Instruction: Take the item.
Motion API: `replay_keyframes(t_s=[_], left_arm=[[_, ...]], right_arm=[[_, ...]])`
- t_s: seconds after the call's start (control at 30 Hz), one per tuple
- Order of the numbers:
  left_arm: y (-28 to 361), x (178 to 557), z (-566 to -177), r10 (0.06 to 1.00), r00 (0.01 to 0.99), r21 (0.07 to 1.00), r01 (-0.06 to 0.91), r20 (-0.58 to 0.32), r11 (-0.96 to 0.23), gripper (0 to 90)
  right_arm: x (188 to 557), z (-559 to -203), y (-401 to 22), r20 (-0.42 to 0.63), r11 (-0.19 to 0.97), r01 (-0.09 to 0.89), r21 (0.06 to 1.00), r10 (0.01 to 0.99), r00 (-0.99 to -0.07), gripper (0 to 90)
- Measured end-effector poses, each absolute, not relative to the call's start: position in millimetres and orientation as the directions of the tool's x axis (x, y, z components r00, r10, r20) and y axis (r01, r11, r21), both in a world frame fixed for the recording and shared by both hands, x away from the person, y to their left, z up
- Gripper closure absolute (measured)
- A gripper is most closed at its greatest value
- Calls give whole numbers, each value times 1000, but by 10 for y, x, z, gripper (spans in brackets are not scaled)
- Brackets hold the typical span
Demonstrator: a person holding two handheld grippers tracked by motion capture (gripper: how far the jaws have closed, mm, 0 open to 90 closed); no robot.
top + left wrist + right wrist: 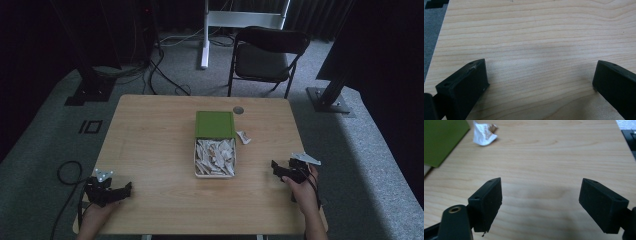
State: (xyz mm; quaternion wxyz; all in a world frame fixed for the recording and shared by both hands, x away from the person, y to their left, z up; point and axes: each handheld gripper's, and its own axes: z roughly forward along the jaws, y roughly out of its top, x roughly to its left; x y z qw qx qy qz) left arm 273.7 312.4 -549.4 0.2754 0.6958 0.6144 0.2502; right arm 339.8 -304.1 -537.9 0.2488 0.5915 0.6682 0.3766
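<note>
A white box [215, 172] full of white and brown wrappers sits at the middle of the wooden table [150, 140]. Its green lid [215, 124] lies just behind it, and the lid's corner [439, 140] shows in the right gripper view. One loose white wrapper [244, 137] [483, 135] lies right of the lid. My left gripper [125, 190] [540, 75] rests open near the front left corner over bare wood. My right gripper [276, 168] [540, 195] is open at the front right, nothing between its jaws.
A small grey disc [238, 110] is set in the table near the far edge. Behind the table stand a black folding chair [267, 52], a white stand [205, 35] and cables on grey carpet. Dark frame posts flank both sides.
</note>
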Motion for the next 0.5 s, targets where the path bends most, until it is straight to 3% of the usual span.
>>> replay_keyframes(t_s=[0.5], left_arm=[[3125, 2736, -5493, 993, 121, 690, 718, 12, -96, 7]], right_arm=[[3099, -5514, -3195, 90, -21, 622, 783, 993, -79, 184]])
